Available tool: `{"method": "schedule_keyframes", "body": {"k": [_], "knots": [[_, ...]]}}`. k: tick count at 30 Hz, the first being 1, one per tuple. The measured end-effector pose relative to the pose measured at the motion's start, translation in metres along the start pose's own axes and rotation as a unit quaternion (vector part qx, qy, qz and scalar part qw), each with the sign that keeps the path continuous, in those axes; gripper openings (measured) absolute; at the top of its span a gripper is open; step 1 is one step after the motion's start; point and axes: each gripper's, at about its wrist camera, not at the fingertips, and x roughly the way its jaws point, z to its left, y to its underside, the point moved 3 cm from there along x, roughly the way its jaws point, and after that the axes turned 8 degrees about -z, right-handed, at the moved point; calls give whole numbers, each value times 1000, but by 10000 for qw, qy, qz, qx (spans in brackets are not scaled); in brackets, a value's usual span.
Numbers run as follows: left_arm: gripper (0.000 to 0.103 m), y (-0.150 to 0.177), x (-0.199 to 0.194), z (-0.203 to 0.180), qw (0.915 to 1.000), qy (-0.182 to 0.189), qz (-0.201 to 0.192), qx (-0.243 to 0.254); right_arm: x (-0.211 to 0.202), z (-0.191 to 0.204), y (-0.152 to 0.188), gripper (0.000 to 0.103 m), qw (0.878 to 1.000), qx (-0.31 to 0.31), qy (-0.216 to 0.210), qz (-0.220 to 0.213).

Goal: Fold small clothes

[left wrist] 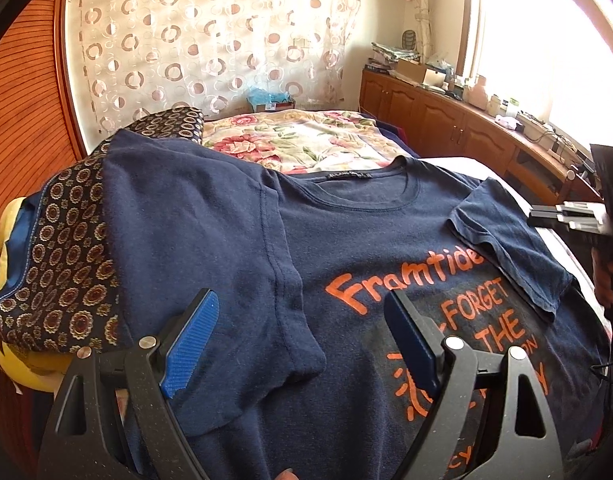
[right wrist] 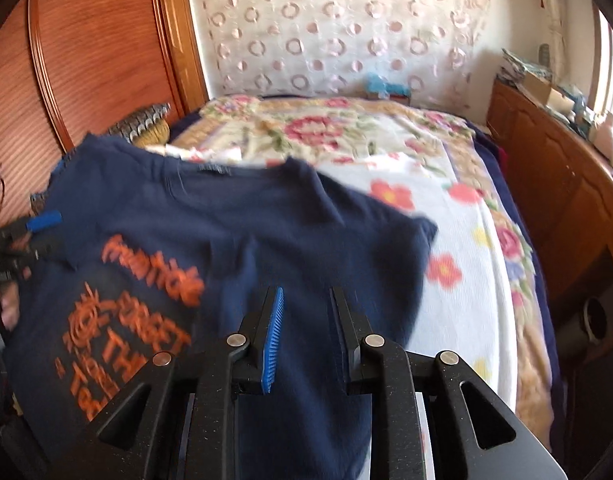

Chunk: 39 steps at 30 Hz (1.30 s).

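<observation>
1. From my left wrist camera, the navy T-shirt [left wrist: 234, 220] lies front up on the bed, collar toward 12 o'clock and orange lettering [left wrist: 426, 308] toward 4 o'clock.
2. One sleeve [left wrist: 506, 248] is folded inward over the chest at 2 o'clock; the other sleeve [left wrist: 186, 208] lies spread at 9 o'clock.
3. My left gripper [left wrist: 302, 336] hovers over the shirt at 6 o'clock, jaws wide apart. Its blue pads [left wrist: 190, 344] press on nothing; it holds nothing.
4. From my right wrist camera, my right gripper [right wrist: 306, 320] sits at 6 o'clock above the shirt's side. Its jaws stand a narrow gap apart with dark cloth showing behind the gap; no fabric is pinched. The frame is blurred.
5. A patterned garment [left wrist: 58, 248] lies under the shirt's edge at 9 o'clock.
6. The floral blanket [right wrist: 446, 184] covers the bed from 12 to 3 o'clock.
7. A wooden cabinet [left wrist: 446, 120] runs along 2 o'clock, with clutter on top under the window.
</observation>
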Motion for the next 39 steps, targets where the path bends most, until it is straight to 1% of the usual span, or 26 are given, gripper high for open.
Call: {"method": "schedule_keyframes", "body": {"k": [3, 5, 6, 7, 9, 11, 13, 15, 19, 22, 26, 30, 32, 33, 34, 37, 39], "knots": [[85, -3, -3, 5, 10000, -63, -70, -30, 3, 8, 10, 23, 10000, 3, -6, 76], [85, -7, -6, 10, 9998, -137, -133, -27, 5, 8, 10, 24, 10000, -17, 35, 85], [85, -9, -7, 12, 9997, -174, -155, -22, 7, 7, 8, 28, 10000, 4, 21, 84], [85, -12, -9, 16, 9996, -224, -190, -19, 9, 5, 6, 38, 10000, 24, 27, 73], [85, -16, -11, 23, 9993, -301, -227, -15, 15, -3, 0, 48, 9999, 37, 115, 56], [85, -22, -12, 30, 9989, -378, -279, -8, 23, -17, -5, 50, 9995, 105, 284, 96], [85, -27, -13, 38, 9984, -464, -329, -19, 32, -32, -10, 50, 9983, 177, 542, 124], [85, -33, -12, 47, 9980, -537, -338, -50, 40, -47, -16, 50, 9970, 275, 707, 129], [85, -42, -6, 68, 9969, -713, -311, -119, 57, -67, -26, 50, 9960, 503, 709, 199], [85, -48, -3, 80, 9959, -846, -297, -152, 69, -71, -31, 50, 9958, 500, 711, 277], [85, -54, 4, 98, 9948, -960, -244, -243, 79, -60, -34, 50, 9967, 243, 734, 250], [86, -60, 14, 108, 9955, -875, -164, -339, 80, -61, -31, 50, 9969, 259, 719, 202], [85, -65, 19, 114, 9963, -769, -120, -362, 80, -62, -30, 50, 9969, 267, 709, 201], [83, -67, 22, 115, 9967, -722, -103, -369, 80, -63, -29, 50, 9969, 259, 715, 202], [78, -69, 24, 115, 9971, -658, -82, -380, 80, -64, -29, 50, 9969, 247, 721, 204], [75, -75, 35, 119, 9973, -600, 61, -414, 81, -65, -29, 50, 9969, 243, 721, 211], [66, -78, 41, 121, 9976, -523, 124, -443, 82, -65, -30, 50, 9969, 243, 720, 211]]}}
